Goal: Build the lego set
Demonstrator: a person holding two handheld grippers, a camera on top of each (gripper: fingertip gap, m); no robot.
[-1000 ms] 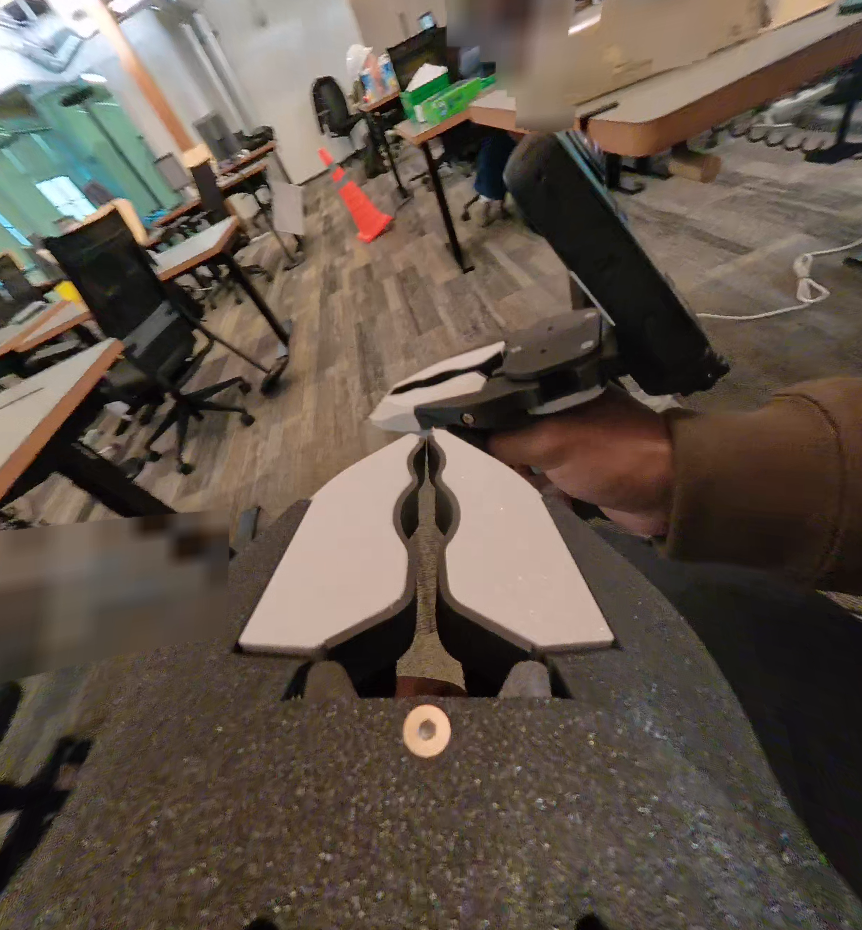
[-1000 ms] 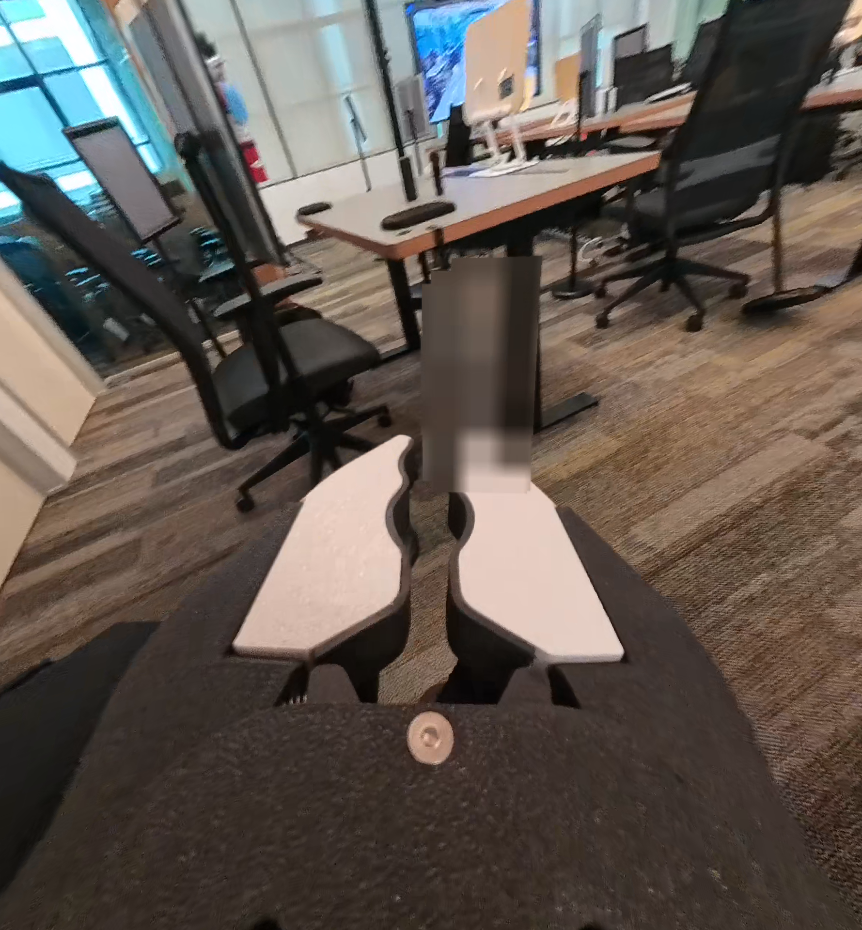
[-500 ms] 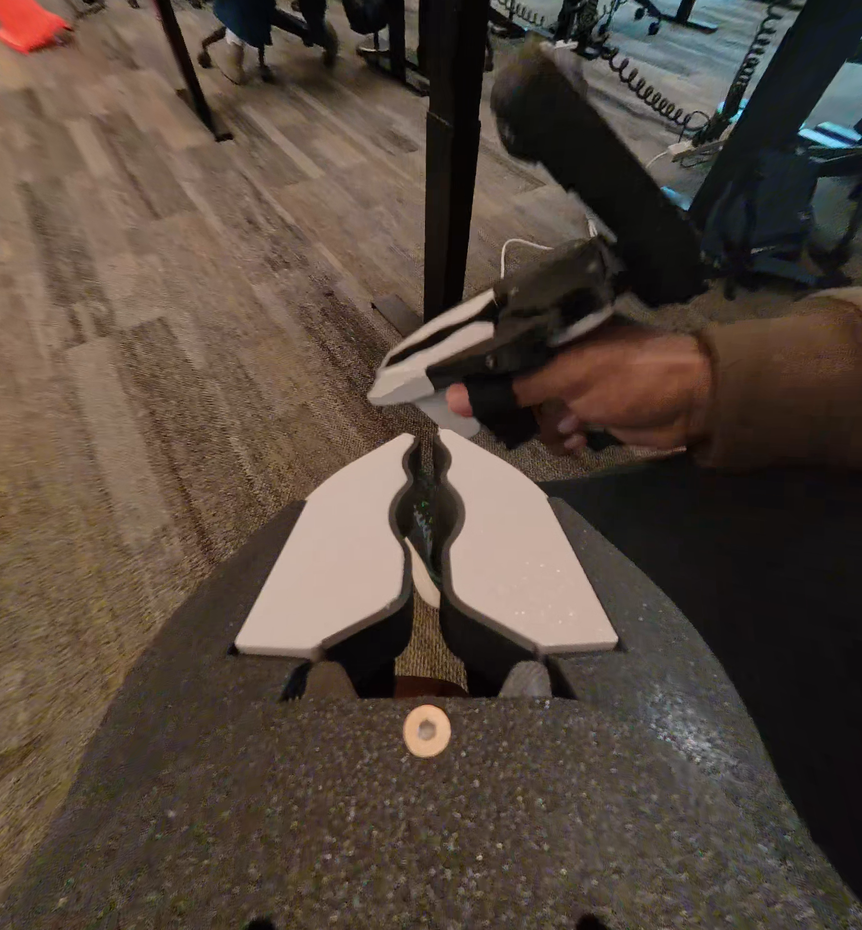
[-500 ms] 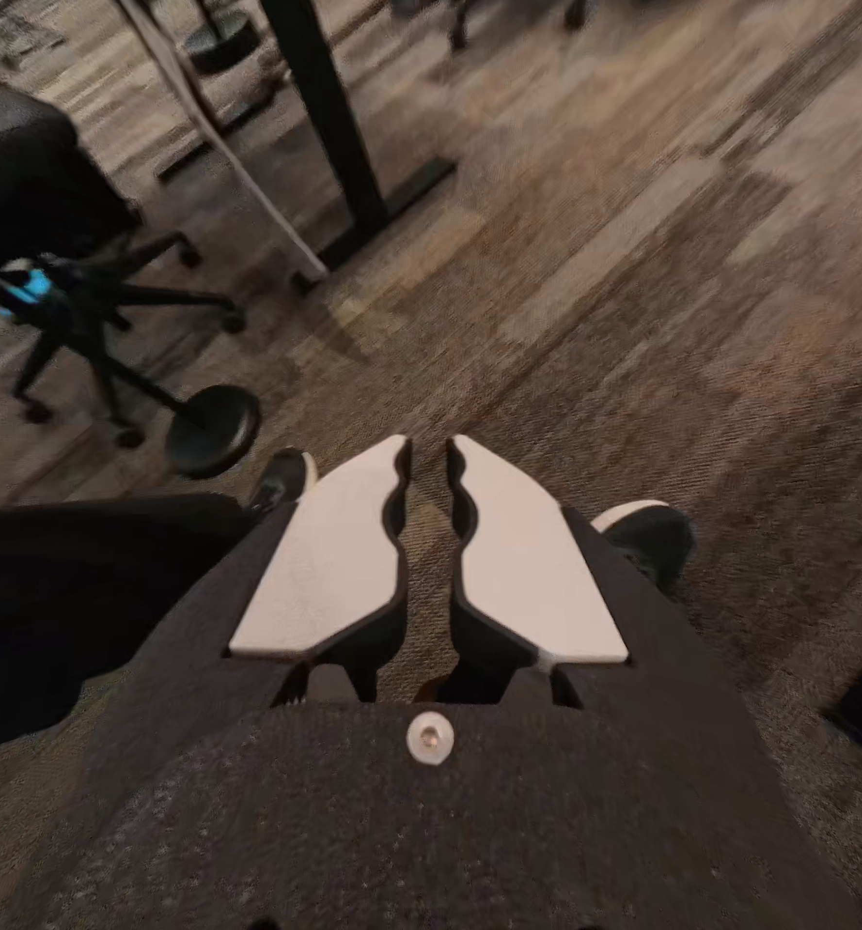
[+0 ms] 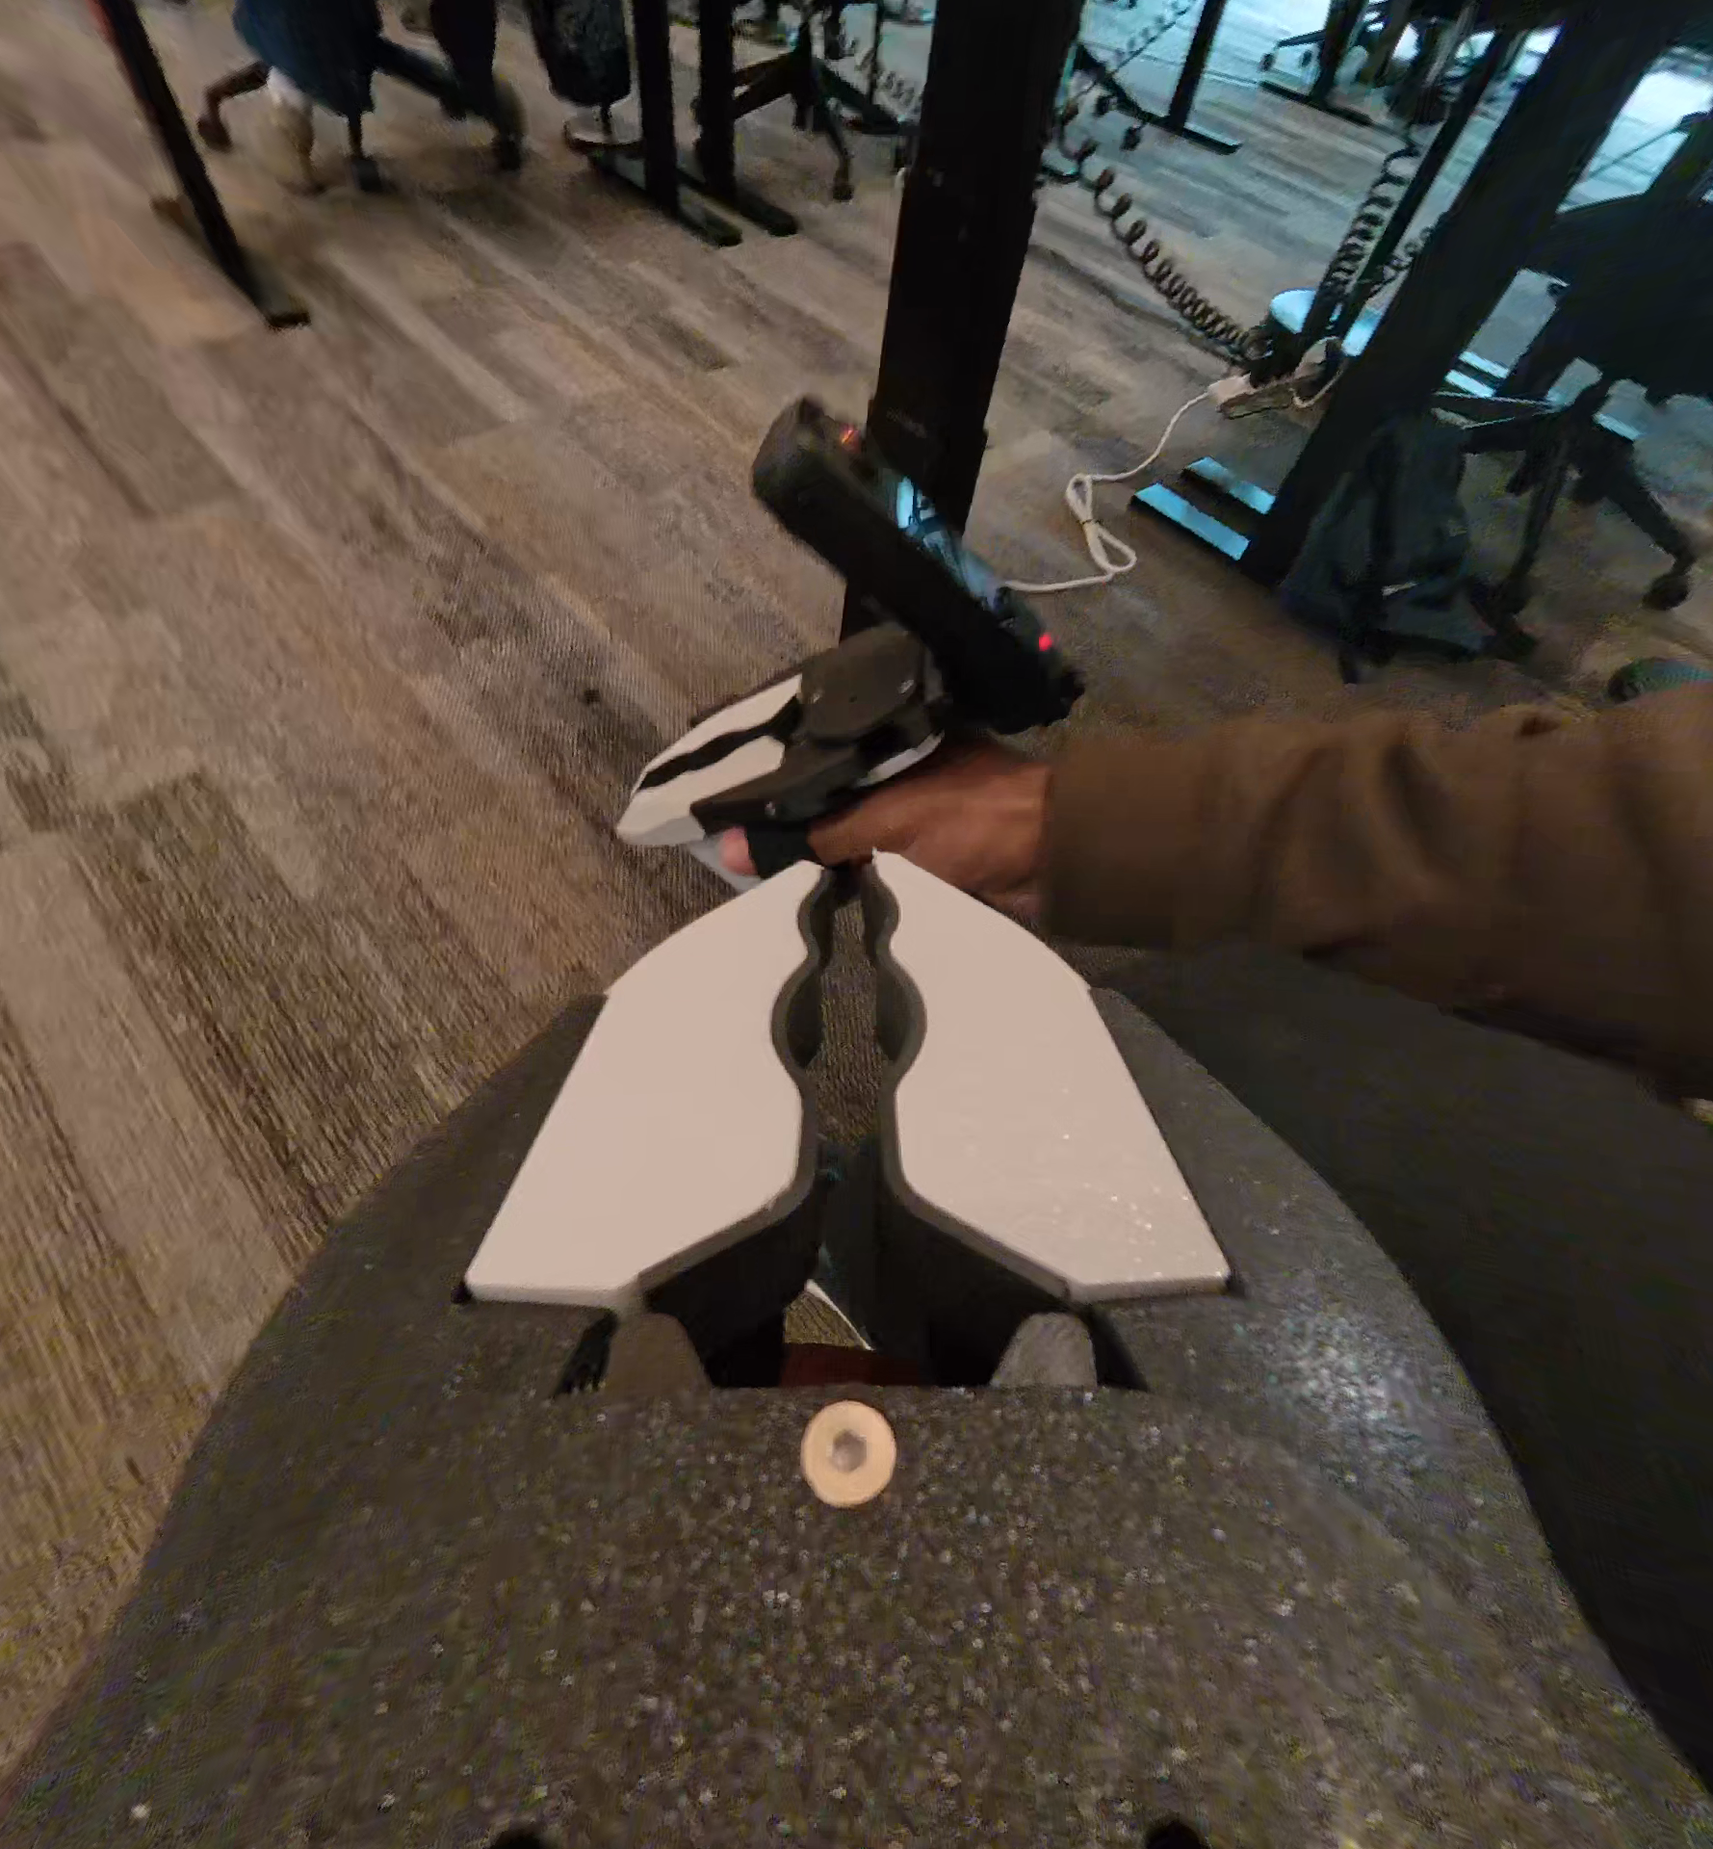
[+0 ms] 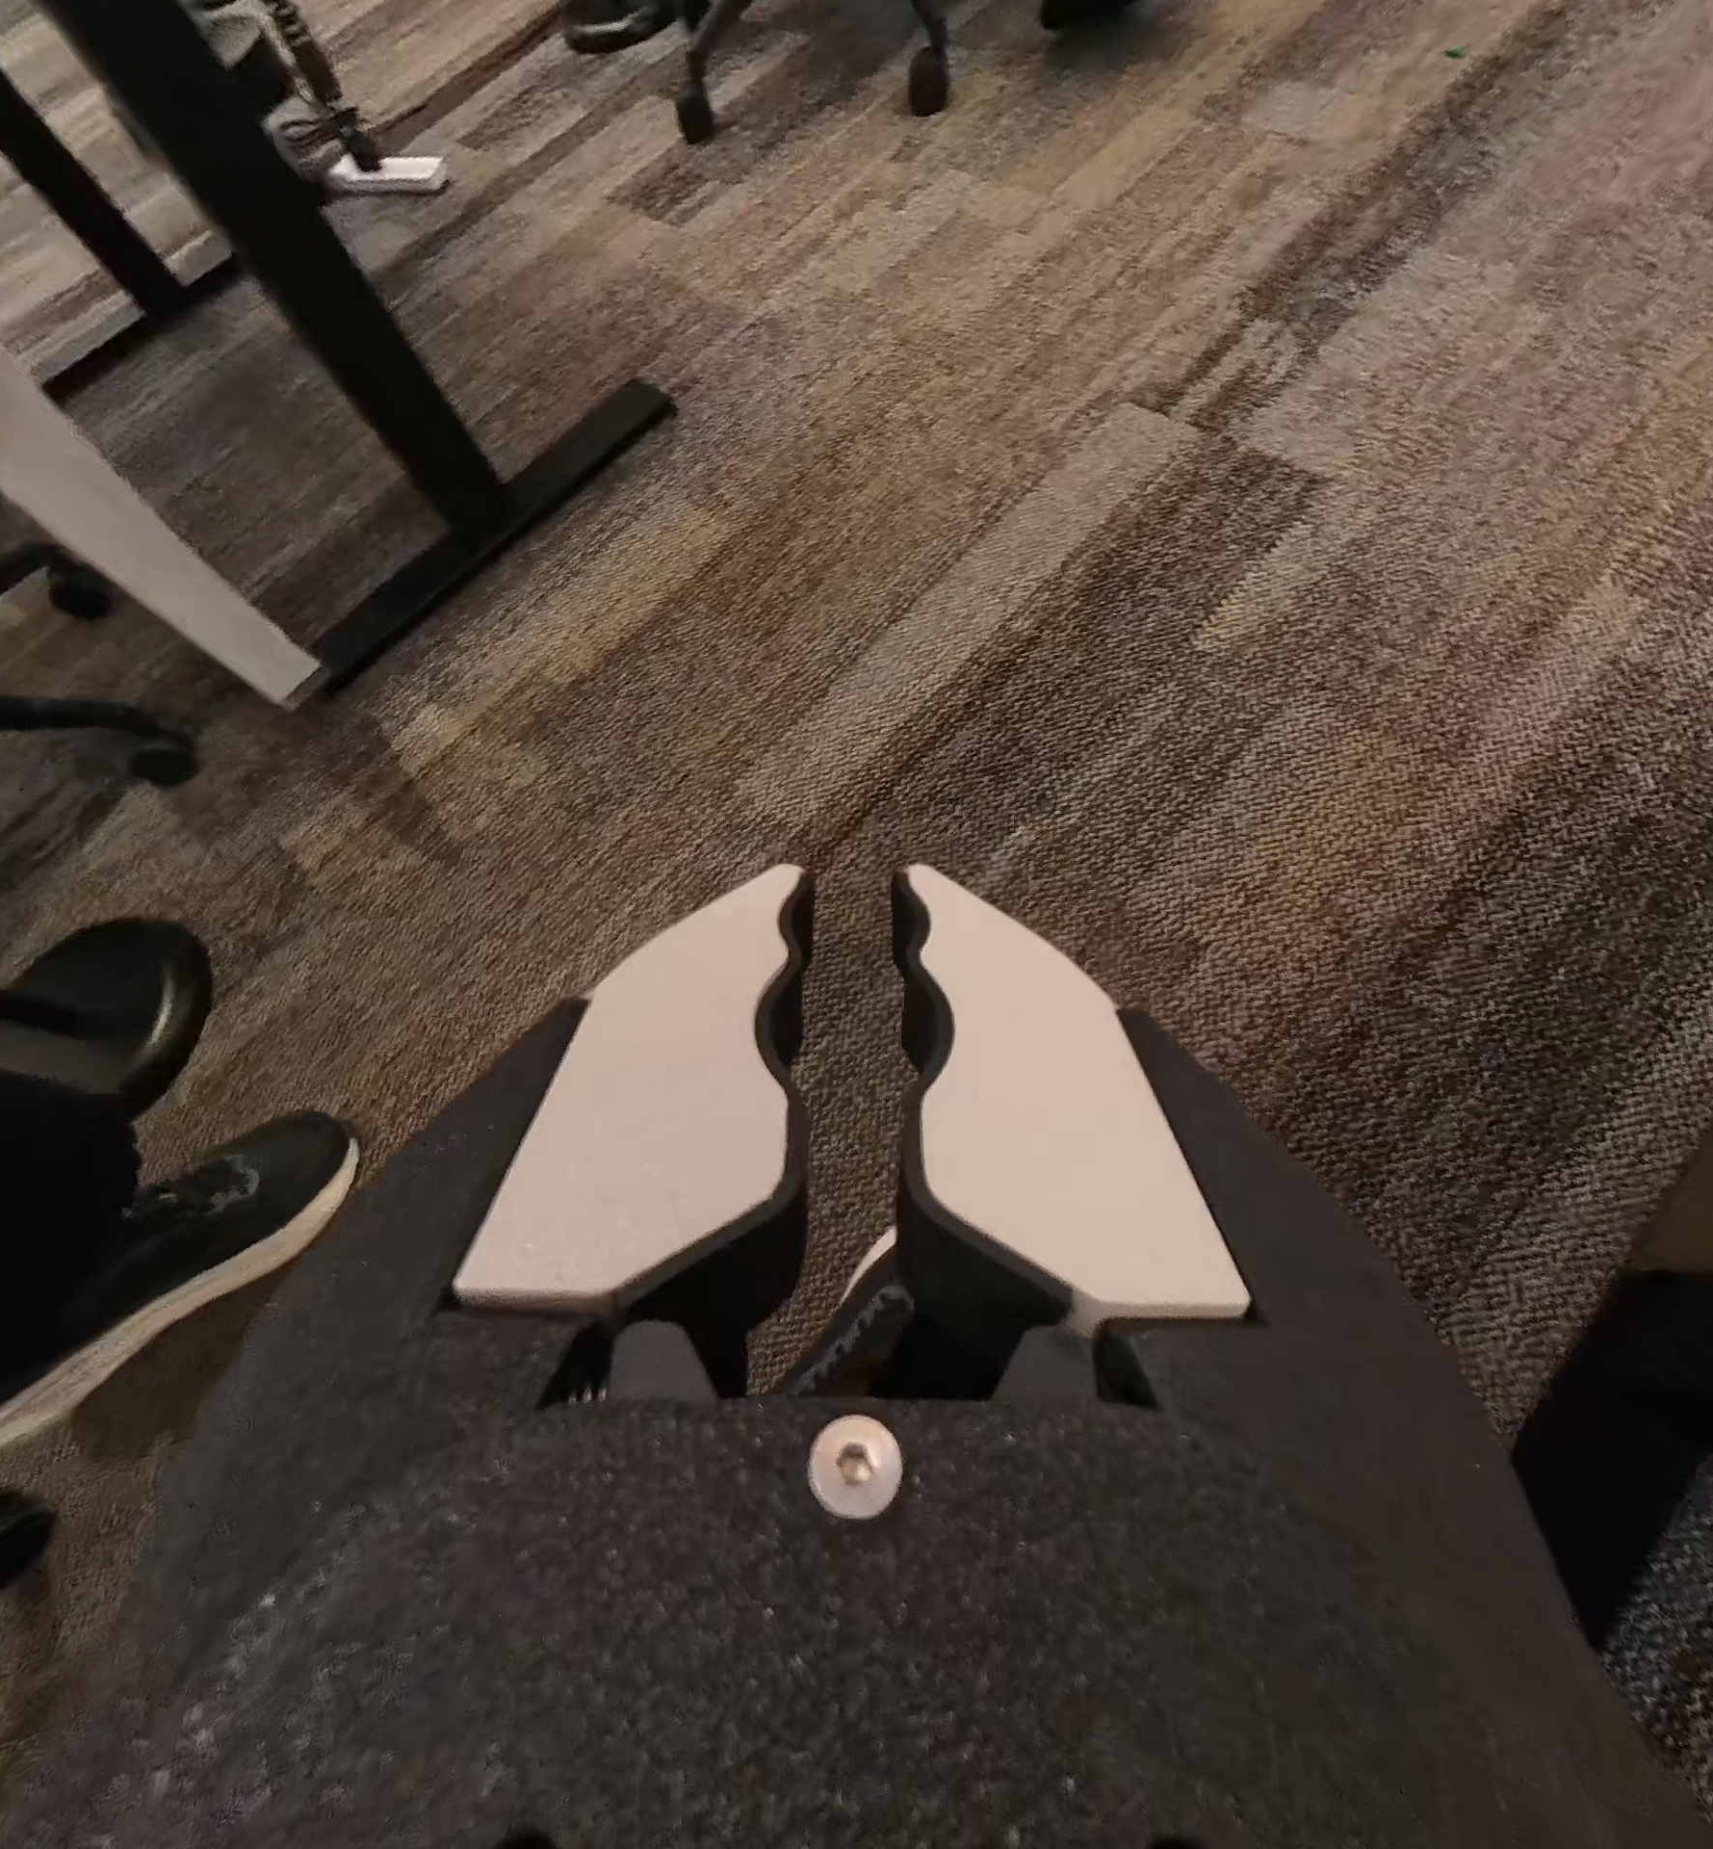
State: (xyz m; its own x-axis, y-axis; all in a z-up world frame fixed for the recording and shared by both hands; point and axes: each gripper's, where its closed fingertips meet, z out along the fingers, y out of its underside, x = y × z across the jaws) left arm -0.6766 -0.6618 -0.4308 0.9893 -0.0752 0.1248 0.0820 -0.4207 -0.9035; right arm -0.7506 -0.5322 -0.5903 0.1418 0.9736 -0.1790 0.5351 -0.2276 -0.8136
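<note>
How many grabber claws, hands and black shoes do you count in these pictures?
Grabber claws: 2, the left gripper and the right gripper
Hands: 1, the hand holding the right gripper
Black shoes in plain view: 1, the shoe on the carpet
Total: 4

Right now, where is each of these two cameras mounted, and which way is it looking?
Left wrist view: sits on the left gripper, angled down at carpet and desk legs; shows the right gripper, hand and sleeve.
Right wrist view: sits on the right gripper, angled down at carpet; shows a shoe.
Shared: carpet, black desk legs; no lego visible.
</note>
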